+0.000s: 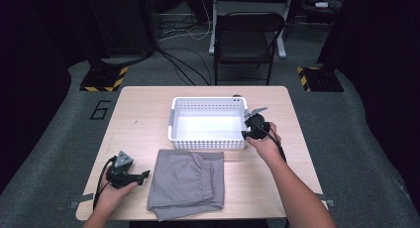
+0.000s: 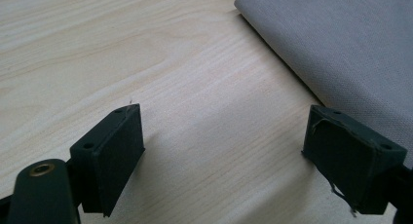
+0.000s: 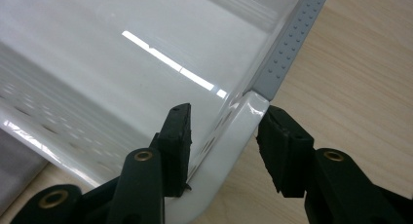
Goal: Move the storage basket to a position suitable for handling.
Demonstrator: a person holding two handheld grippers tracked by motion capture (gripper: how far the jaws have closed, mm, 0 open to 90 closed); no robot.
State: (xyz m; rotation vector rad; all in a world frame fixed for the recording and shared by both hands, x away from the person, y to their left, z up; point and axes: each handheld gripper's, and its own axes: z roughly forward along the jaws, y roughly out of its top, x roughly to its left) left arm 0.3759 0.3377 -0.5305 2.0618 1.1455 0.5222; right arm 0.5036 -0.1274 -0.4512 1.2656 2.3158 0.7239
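The left gripper [image 1: 132, 177] rests low on the bench [image 1: 138, 129], its fingers [image 2: 114, 156] released and spread wide with nothing but bare wood between them; they point toward the cloth [image 1: 185, 183], whose near edge lies just beside the far finger, apart from it. That placement reads as a waiting pose, set where a short reach would take the cloth's hem. The bench is pale wood with a fine straight grain and a matt face. The cloth is grey, finely woven and soft-looking, folded into a rough rectangle with a gathered, elastic-like band showing along one side, so it is probably a garment; it lies flat between the two grippers, just in front of the basket [image 1: 208, 139]. The right gripper [image 1: 253, 128] sits at the basket's near right corner, and in the right gripper view its fingers [image 3: 285, 153] straddle that corner [image 3: 246, 117]: one finger inside the wall, the other outside. The inner finger looks to be against the wall, while the outer one seems just short of the rim, so I cannot tell whether the grip is yet firm. Straddling the corner suggests the basket is being steadied or readied for a pull. The basket is glossy white plastic, rectangular, with rounded corners, perforated walls and a grey dotted handle strip [image 3: 292, 44] along the short side.
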